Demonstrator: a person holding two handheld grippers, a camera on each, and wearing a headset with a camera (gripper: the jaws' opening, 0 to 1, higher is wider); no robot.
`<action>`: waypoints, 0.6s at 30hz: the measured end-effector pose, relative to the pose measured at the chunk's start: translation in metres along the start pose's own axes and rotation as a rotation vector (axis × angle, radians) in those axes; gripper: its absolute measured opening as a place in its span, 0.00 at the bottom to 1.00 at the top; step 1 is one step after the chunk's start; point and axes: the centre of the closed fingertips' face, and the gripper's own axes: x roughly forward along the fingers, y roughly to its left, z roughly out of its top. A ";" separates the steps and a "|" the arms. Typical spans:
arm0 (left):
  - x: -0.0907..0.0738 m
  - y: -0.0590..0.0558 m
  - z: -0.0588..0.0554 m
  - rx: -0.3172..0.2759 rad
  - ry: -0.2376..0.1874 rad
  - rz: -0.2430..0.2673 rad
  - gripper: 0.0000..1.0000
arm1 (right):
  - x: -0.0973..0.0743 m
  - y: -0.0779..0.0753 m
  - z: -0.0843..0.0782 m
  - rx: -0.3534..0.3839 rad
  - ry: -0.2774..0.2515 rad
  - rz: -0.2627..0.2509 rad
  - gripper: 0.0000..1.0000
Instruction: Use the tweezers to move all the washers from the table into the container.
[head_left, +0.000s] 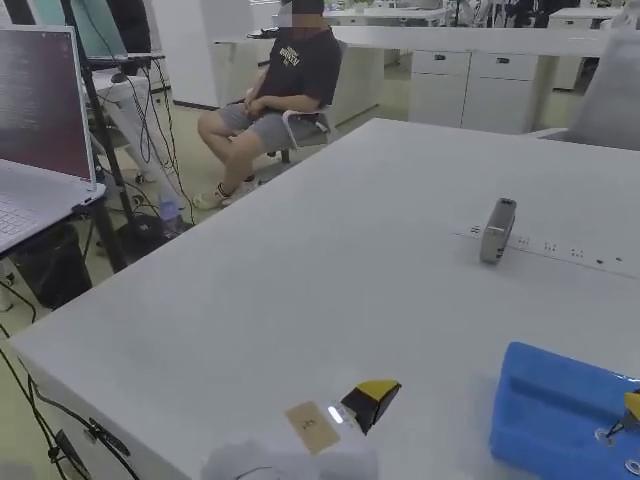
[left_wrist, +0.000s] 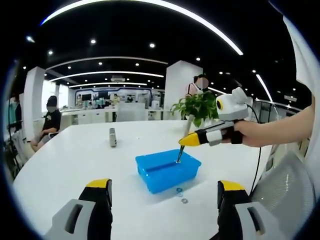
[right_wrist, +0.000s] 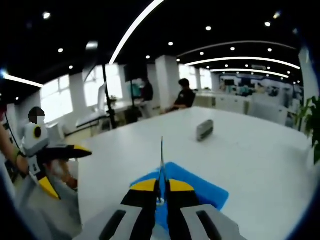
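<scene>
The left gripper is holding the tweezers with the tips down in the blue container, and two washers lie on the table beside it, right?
Not quite: the right gripper holds the tweezers. The left gripper view shows this, with the left gripper open. The rest stands: tips in the blue container, two washers on the table beside it.

This is a large open-plan office. Long white tables (head_left: 330, 270) stand in rows, with white drawer cabinets (head_left: 470, 90) behind them. A laptop (head_left: 35, 120) is open at the left, a person (head_left: 275, 90) sits on an office chair (head_left: 305, 125), and a potted plant (left_wrist: 200, 107) stands under round ceiling lights (left_wrist: 100, 62).
</scene>
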 end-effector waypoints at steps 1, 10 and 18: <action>0.000 0.000 0.000 0.001 0.001 -0.001 0.88 | 0.002 -0.003 0.000 -0.001 0.002 -0.008 0.03; 0.001 0.000 -0.002 0.002 0.013 -0.002 0.87 | 0.023 -0.026 -0.018 -0.014 0.051 -0.030 0.03; 0.001 -0.001 -0.004 0.004 0.024 -0.007 0.86 | 0.030 -0.036 -0.044 -0.011 0.115 -0.046 0.03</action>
